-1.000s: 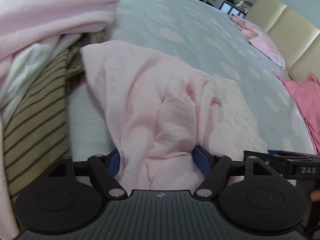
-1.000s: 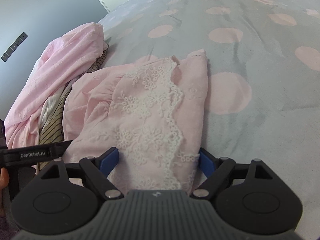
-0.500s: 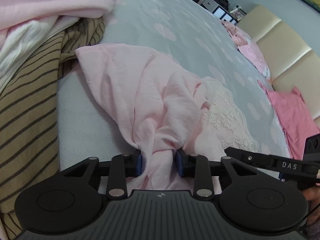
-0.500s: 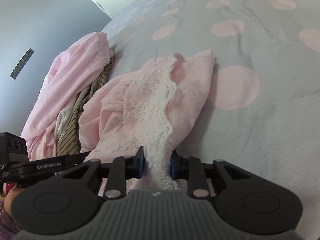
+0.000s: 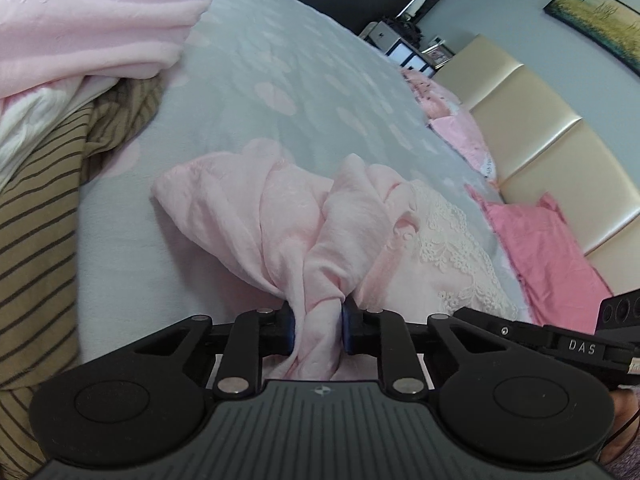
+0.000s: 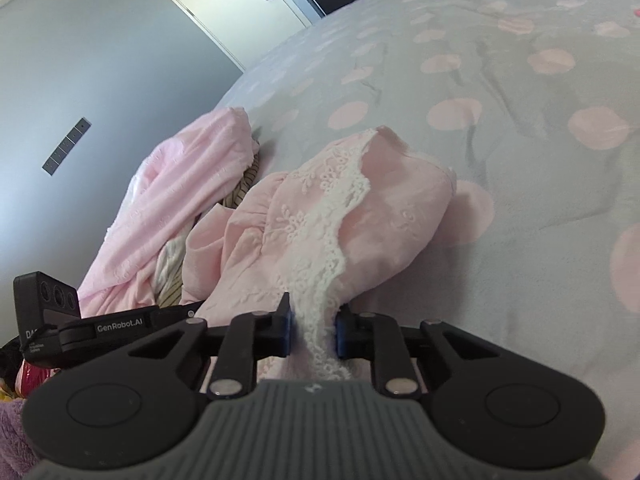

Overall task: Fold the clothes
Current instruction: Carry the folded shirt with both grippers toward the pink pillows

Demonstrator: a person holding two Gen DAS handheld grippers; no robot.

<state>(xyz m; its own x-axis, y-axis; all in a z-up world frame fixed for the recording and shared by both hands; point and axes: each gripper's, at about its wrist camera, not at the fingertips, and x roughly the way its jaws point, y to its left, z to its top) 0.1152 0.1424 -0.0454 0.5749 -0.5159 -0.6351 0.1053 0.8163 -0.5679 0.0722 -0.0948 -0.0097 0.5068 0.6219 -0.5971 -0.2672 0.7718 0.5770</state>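
The pink garment (image 5: 280, 216) lay on the bed (image 5: 280, 80), which was covered by a grey spread with pale pink dots. The garment was bunched, with its near edge gathered up off the spread at both grippers.

Left gripper (image 5: 318, 330): the jaws were closing, and the blue fingers (image 5: 289, 328) pressed on a twisted bundle of plain pink fabric between them. White lace trim (image 5: 452, 240) lay on the garment to the right of this grip.

Right gripper (image 6: 312, 330): the jaws were closing, and the blue fingers (image 6: 285, 328) pressed on the white lace trim (image 6: 328, 248) of the pink garment (image 6: 400, 216). The lace ran from the fingers up across the garment toward its far edge.

In the left wrist view, a brown striped garment (image 5: 36, 240) and a larger pink cloth (image 5: 88, 20) lay heaped to the left of the pink garment, apart from it. A cream padded headboard (image 5: 540, 120) and a deeper pink pillow (image 5: 548, 256) stood at the right.

In the right wrist view, the same heap (image 6: 172, 200) lay left of the garment, beside a grey wall (image 6: 100, 60).
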